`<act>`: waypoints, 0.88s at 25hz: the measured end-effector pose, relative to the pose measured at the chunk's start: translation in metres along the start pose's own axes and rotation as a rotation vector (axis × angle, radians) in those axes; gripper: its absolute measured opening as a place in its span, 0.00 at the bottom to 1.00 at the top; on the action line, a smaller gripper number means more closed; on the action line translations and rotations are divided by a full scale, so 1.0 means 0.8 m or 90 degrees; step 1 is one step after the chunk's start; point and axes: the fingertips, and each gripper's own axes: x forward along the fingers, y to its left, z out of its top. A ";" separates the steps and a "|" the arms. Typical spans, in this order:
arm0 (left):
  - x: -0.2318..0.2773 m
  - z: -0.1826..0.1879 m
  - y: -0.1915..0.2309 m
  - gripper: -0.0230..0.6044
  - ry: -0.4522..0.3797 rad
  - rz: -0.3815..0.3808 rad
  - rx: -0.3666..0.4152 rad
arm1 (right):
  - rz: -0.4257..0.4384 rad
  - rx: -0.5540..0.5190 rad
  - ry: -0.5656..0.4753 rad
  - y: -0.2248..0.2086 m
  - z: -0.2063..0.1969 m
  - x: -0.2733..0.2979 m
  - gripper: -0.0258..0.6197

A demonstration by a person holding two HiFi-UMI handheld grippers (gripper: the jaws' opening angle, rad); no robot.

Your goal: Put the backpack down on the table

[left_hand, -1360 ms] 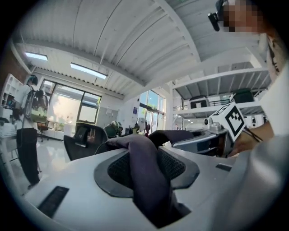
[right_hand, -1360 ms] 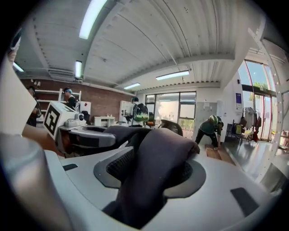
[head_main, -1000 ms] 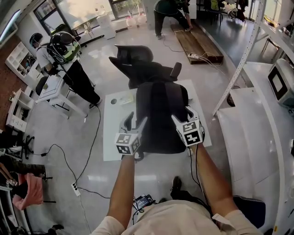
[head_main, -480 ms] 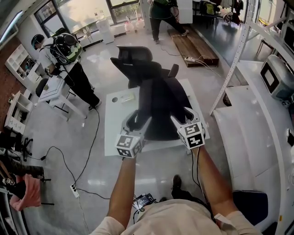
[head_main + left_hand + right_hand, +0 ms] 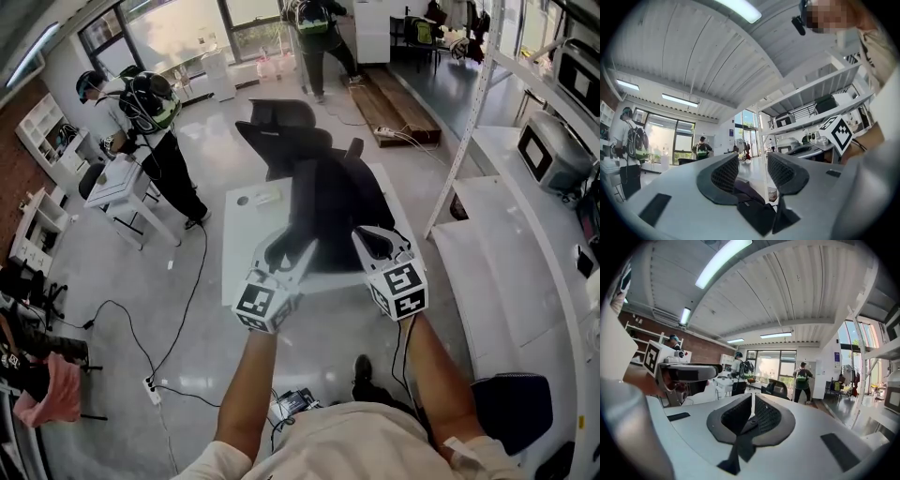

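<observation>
The black backpack (image 5: 328, 202) lies on the white table (image 5: 246, 262), with neither gripper touching it. Both grippers hang in the air over the table's near edge, pointing roughly level. My left gripper (image 5: 286, 249) (image 5: 752, 161) has just been closing, but its jaws still stand apart with only the room showing between them. My right gripper (image 5: 377, 240) (image 5: 752, 405) has just been closing too, and its pads now meet along a thin slit with nothing in it. Each gripper view catches the other gripper's marker cube (image 5: 839, 133) (image 5: 654, 357) at its edge.
A black office chair (image 5: 281, 131) stands just behind the table. White shelving (image 5: 525, 187) with appliances runs along the right. A person wearing a backpack (image 5: 141, 103) stands by a small white table (image 5: 117, 183) at the left, and another person (image 5: 314, 28) is farther back. Cables (image 5: 178, 319) trail over the floor.
Both grippers have risen and drawn back from the backpack toward the table's near edge. The right jaws have gone from wide apart to closed. The backpack stays on the table.
</observation>
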 end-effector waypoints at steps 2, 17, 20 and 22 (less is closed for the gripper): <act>-0.019 0.019 -0.013 0.29 -0.013 -0.008 0.012 | 0.020 -0.007 -0.022 0.025 0.021 -0.020 0.09; -0.135 0.057 -0.106 0.06 -0.016 -0.096 0.008 | 0.113 -0.007 -0.033 0.158 0.055 -0.127 0.08; -0.143 0.050 -0.109 0.06 -0.017 -0.100 -0.003 | 0.107 -0.008 -0.026 0.163 0.051 -0.133 0.08; -0.144 0.047 -0.110 0.06 -0.014 -0.100 -0.012 | 0.103 -0.009 -0.023 0.163 0.050 -0.134 0.08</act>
